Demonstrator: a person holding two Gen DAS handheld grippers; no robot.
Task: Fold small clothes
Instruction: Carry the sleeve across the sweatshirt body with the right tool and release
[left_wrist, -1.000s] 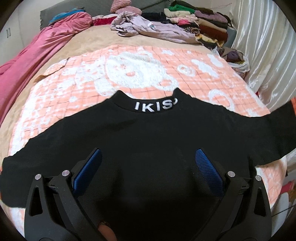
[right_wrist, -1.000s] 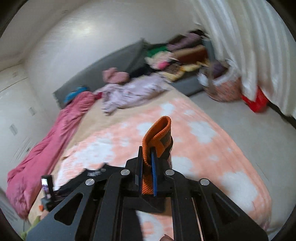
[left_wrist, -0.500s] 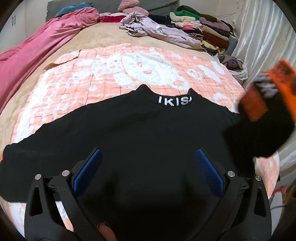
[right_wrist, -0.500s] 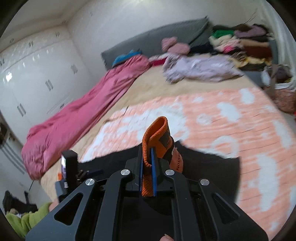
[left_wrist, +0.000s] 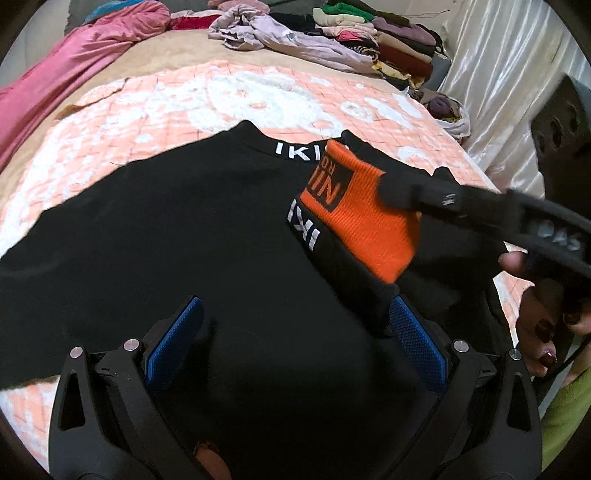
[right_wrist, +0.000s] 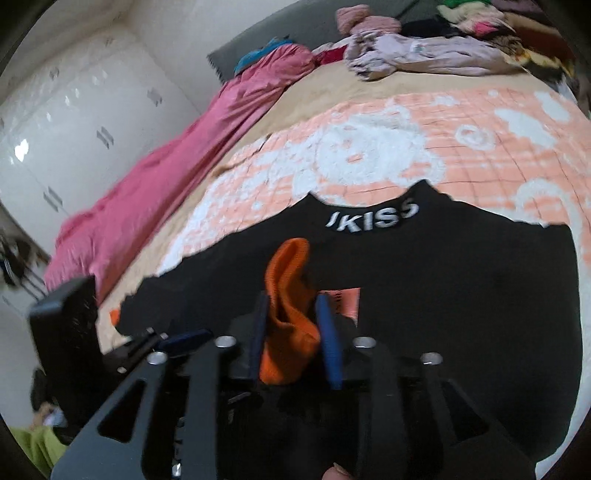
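The black IKISS sweater (left_wrist: 207, 236) lies spread face-up across the lower half of the left-wrist view, on the peach-and-white quilt (left_wrist: 177, 96); its right sleeve is folded in over the chest, the orange cuff (left_wrist: 354, 218) sitting right of centre just below the lettered collar. The left gripper (left_wrist: 295, 343), at the bottom of that view, hangs wide open over the sweater's body and holds nothing; the right gripper (right_wrist: 295, 332) has just been opening, and in its own view the cuff stands loosely between pads that no longer pinch it. What worries me: the ribbed cuff could cling to a pad (right_wrist: 328, 343) and get dragged as the gripper pulls away, skewing the fold; the sleeve lies at a slant, so the next fold may come out lopsided; the sleeve at the left edge is not yet folded.
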